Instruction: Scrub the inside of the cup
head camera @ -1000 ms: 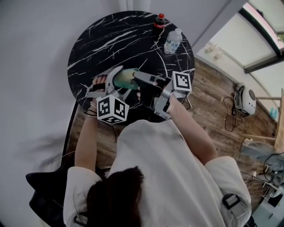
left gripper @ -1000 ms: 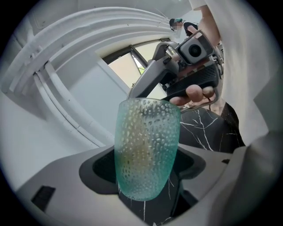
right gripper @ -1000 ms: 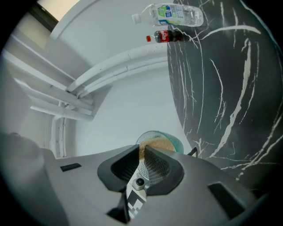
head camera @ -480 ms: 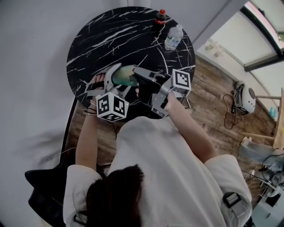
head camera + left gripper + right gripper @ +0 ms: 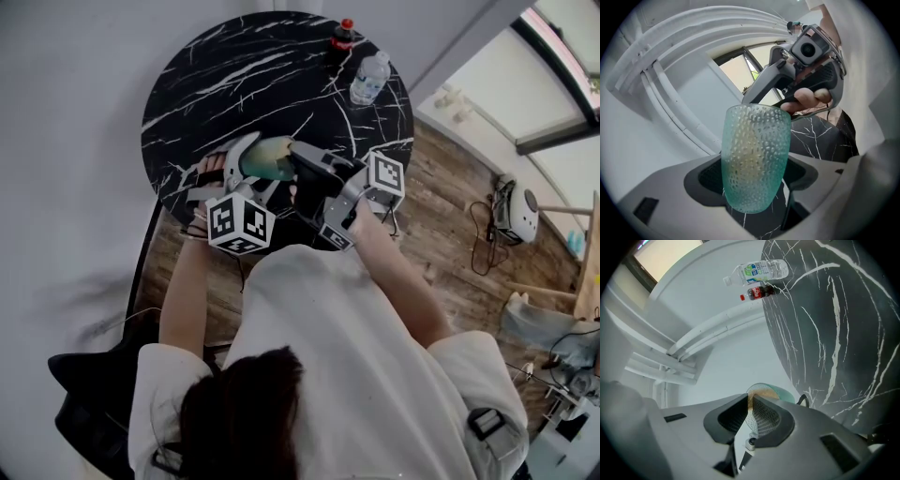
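Note:
A green dimpled glass cup (image 5: 265,157) is held tilted over the near edge of the round black marble table (image 5: 234,84). My left gripper (image 5: 251,171) is shut on it, one jaw on each side of the cup (image 5: 754,154). My right gripper (image 5: 298,159) comes in from the right with its tips at the cup's mouth (image 5: 783,393). It is shut on a thin yellow-brown scrub pad (image 5: 759,391). The pad reaches into the cup and shows as a yellowish patch through the glass in the left gripper view. The right gripper's body (image 5: 797,70) and the hand holding it rise behind the cup.
A clear water bottle (image 5: 367,82) and a small cola bottle (image 5: 341,37) stand at the table's far edge. A black chair (image 5: 94,394) is at the lower left. Wood floor with cables and gear lies to the right.
The right gripper has rolled a little at the cup's mouth. The left gripper and the cup stay where they were.

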`<state>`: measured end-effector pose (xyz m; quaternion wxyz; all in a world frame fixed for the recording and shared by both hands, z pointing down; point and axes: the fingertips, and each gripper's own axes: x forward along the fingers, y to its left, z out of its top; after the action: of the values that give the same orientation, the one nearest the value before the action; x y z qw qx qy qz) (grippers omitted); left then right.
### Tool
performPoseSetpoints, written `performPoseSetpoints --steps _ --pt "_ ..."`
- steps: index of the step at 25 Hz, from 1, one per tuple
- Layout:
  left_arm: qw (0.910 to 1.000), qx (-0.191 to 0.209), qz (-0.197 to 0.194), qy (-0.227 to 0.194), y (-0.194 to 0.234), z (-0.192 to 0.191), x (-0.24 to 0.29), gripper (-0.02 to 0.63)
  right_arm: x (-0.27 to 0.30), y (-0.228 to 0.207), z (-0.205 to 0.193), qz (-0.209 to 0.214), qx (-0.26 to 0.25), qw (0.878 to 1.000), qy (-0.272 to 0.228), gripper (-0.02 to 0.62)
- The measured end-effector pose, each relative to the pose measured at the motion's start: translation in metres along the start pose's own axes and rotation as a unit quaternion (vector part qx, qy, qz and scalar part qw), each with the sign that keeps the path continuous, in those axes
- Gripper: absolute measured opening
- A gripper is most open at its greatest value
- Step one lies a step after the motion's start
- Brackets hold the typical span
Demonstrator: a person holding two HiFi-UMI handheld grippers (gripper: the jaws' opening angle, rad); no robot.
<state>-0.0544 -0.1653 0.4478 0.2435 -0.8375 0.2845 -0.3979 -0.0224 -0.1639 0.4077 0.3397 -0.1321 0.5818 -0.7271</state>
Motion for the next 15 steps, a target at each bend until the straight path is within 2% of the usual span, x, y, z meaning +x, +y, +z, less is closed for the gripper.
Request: performPoseSetpoints --steps 15 --pt "0.9995 -0.030 0.009 0.003 -0.001 -0.001 0.005 0.356 -0.011 -0.006 0.014 -0.005 0.015 0.999 -0.046 0.051"
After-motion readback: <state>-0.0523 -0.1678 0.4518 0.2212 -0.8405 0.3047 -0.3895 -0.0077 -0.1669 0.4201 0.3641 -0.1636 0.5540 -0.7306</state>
